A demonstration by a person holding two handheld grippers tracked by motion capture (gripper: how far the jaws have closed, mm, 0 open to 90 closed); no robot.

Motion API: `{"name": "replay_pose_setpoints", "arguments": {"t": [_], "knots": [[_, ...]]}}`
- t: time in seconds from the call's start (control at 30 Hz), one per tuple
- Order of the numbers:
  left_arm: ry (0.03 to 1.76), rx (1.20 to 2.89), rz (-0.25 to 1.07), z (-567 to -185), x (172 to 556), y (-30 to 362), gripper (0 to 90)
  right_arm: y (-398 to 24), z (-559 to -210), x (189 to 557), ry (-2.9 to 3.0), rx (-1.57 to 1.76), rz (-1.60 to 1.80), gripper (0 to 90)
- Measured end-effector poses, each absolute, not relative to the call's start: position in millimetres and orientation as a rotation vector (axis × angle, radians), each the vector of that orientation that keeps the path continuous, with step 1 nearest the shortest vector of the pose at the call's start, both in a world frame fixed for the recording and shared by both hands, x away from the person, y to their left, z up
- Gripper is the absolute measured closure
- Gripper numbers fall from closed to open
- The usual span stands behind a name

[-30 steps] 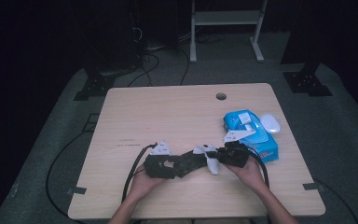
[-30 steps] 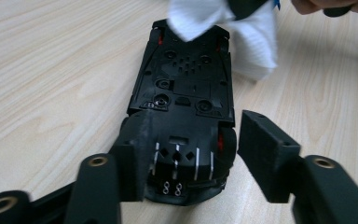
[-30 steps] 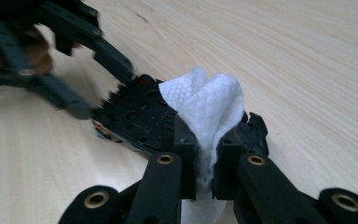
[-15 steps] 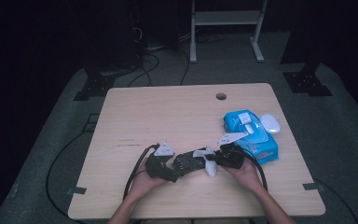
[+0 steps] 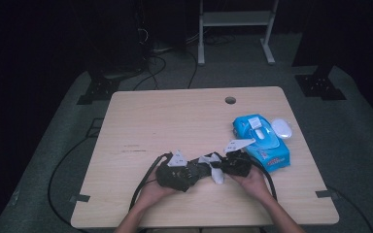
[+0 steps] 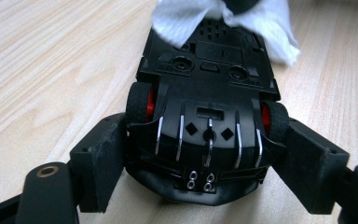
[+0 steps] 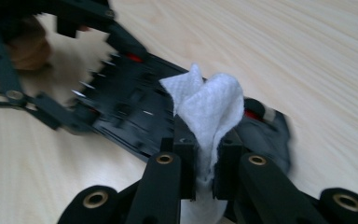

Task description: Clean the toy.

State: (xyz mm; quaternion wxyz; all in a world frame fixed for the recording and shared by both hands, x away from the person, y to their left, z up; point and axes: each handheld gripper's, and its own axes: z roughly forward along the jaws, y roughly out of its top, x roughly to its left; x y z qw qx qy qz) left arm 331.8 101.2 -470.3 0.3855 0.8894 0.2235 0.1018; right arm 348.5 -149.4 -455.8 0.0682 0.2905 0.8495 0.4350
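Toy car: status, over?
Left tongs clamp upturned toy car, just adjusted. Right tongs shut on white wipe, against its underside. Nothing in the way.

No legible text, blue pack print — blurred

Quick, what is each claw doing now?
Left claw: closed on the toy car, having just tightened its grip.
Right claw: closed on the white wipe.
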Motion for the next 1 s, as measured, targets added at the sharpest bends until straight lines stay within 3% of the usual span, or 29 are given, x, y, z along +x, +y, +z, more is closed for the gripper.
{"name": "replay_pose_setpoints", "arguments": {"t": [0.23, 0.63, 0.83, 1.0], "knots": [[0.575, 2.283, 0.249, -472.3, 331.6, 102.2, 23.5, -110.4, -452.0, 339.0, 2.637, 0.747, 1.390, 82.1], [0.581, 2.269, 0.250, -472.7, 331.2, 102.8, 23.8, -96.2, -450.6, 338.1, 2.655, 0.718, 1.417, 82.1], [0.570, 2.270, 0.269, -470.5, 330.8, 102.3, 24.0, -109.6, -450.8, 346.9, 2.600, 0.803, 1.383, 82.3], [0.572, 2.276, 0.268, -473.1, 330.3, 103.2, 24.0, -91.8, -450.8, 338.5, 2.658, 0.710, 1.410, 82.1]]}}
